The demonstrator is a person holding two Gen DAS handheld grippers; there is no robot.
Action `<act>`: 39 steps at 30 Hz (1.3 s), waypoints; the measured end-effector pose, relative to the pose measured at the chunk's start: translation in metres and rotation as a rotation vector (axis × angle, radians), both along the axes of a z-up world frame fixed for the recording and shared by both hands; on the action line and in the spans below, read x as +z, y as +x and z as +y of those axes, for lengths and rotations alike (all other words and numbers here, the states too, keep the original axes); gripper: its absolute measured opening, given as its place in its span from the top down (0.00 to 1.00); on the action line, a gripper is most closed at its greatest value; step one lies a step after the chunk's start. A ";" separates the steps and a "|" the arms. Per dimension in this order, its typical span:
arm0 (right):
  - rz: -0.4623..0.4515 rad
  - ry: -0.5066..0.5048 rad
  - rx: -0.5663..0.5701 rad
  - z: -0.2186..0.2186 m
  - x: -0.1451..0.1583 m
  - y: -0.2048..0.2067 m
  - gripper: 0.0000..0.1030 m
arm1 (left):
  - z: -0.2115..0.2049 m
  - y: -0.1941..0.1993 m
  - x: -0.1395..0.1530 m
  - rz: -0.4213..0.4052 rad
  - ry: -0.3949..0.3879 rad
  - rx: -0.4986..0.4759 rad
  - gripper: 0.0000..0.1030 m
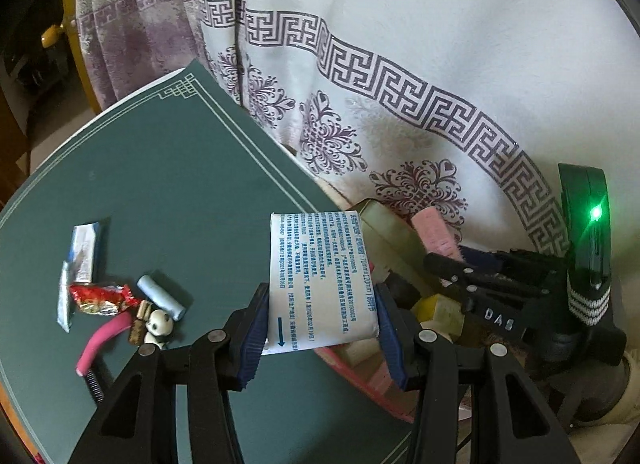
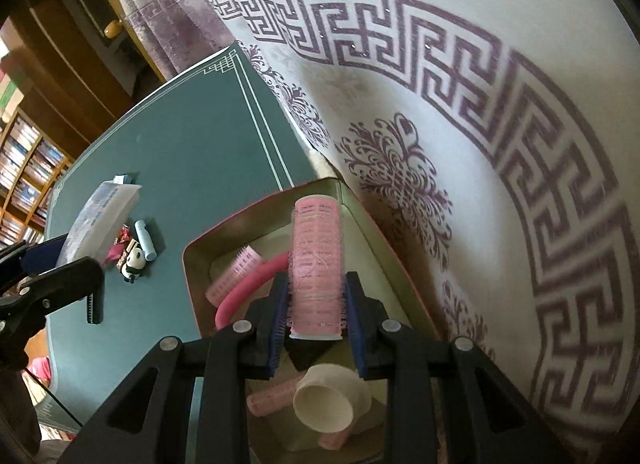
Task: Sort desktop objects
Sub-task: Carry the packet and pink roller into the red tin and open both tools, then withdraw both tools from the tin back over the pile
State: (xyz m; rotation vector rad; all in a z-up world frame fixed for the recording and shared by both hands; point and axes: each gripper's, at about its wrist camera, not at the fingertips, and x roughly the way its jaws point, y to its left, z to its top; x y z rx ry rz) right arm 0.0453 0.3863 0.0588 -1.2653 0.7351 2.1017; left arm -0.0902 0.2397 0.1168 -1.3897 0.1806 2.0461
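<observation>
My left gripper (image 1: 322, 328) is shut on a white sachet with blue print (image 1: 320, 276), held over the right edge of the green mat (image 1: 180, 183). My right gripper (image 2: 316, 328) is shut on a pink hair roller (image 2: 316, 264), which stands upright above an open tin box (image 2: 360, 223). Inside the box lie more pink rollers (image 2: 234, 272), a pink foam rod (image 2: 248, 288) and a white cup-like piece (image 2: 332, 400). In the left wrist view the box (image 1: 384, 236) sits just right of the sachet.
A cluster lies on the mat's left: a red candy wrapper (image 1: 102, 298), a light blue cylinder (image 1: 162, 296), a panda figure (image 1: 160, 324), a pink foam rod (image 1: 104, 344) and blue-white sachets (image 1: 84, 252). A white cloth with purple pattern (image 1: 400, 63) hangs behind.
</observation>
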 end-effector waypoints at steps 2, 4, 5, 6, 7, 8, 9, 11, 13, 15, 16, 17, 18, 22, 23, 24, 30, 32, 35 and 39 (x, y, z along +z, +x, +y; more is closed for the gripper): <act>-0.001 0.003 0.011 0.003 0.000 -0.003 0.70 | 0.006 -0.003 -0.003 -0.022 0.016 -0.004 0.49; -0.003 0.000 0.008 0.005 -0.002 -0.005 0.69 | 0.010 -0.004 -0.006 -0.032 0.023 -0.011 0.45; -0.007 -0.005 0.006 0.007 -0.004 -0.005 0.69 | 0.011 -0.004 -0.006 -0.035 0.027 -0.016 0.44; -0.012 -0.009 0.004 0.008 -0.005 -0.005 0.69 | 0.012 -0.004 -0.006 -0.037 0.032 -0.020 0.43; -0.016 -0.010 0.001 0.009 -0.006 -0.004 0.69 | 0.013 -0.004 -0.007 -0.039 0.035 -0.022 0.40; -0.018 -0.012 -0.003 0.010 -0.007 -0.003 0.68 | 0.013 -0.005 -0.007 -0.041 0.037 -0.021 0.38; -0.019 -0.015 -0.010 0.011 -0.007 -0.002 0.65 | 0.012 -0.005 -0.007 -0.042 0.035 -0.017 0.37; -0.020 -0.016 -0.025 0.012 -0.008 0.001 0.61 | 0.009 -0.007 -0.008 -0.045 0.029 -0.002 0.37; -0.020 -0.015 -0.030 0.011 -0.007 0.002 0.60 | 0.003 -0.008 -0.009 -0.047 0.020 0.014 0.37; -0.019 -0.017 -0.031 0.009 -0.007 0.001 0.60 | -0.004 -0.010 -0.010 -0.045 0.009 0.035 0.37; -0.019 -0.019 -0.030 0.008 -0.007 0.001 0.60 | -0.008 -0.010 -0.009 -0.042 0.005 0.043 0.37; -0.019 -0.019 -0.028 0.006 -0.007 0.000 0.60 | -0.013 -0.009 -0.009 -0.037 0.000 0.054 0.37; -0.019 -0.020 -0.025 0.004 -0.007 -0.002 0.60 | -0.017 -0.009 -0.008 -0.032 -0.005 0.063 0.37; -0.015 -0.018 0.005 -0.006 -0.004 -0.013 0.58 | -0.036 -0.010 -0.005 -0.016 -0.025 0.106 0.37; -0.013 -0.018 0.016 -0.009 -0.003 -0.017 0.57 | -0.043 -0.010 -0.004 -0.015 -0.034 0.123 0.37; -0.012 -0.017 0.029 -0.012 -0.002 -0.020 0.55 | -0.049 -0.010 -0.004 -0.014 -0.038 0.136 0.37; 0.000 -0.009 0.097 -0.035 0.003 -0.041 0.37 | -0.091 -0.009 -0.003 -0.019 -0.043 0.230 0.37; 0.004 -0.012 0.124 -0.043 0.005 -0.049 0.35 | -0.108 -0.007 -0.005 -0.027 -0.050 0.264 0.37; 0.007 -0.029 0.151 -0.054 0.003 -0.057 0.33 | -0.134 -0.002 -0.009 -0.039 -0.058 0.322 0.37; 0.007 -0.048 0.189 -0.069 0.002 -0.070 0.33 | -0.177 0.004 -0.015 -0.060 -0.061 0.427 0.29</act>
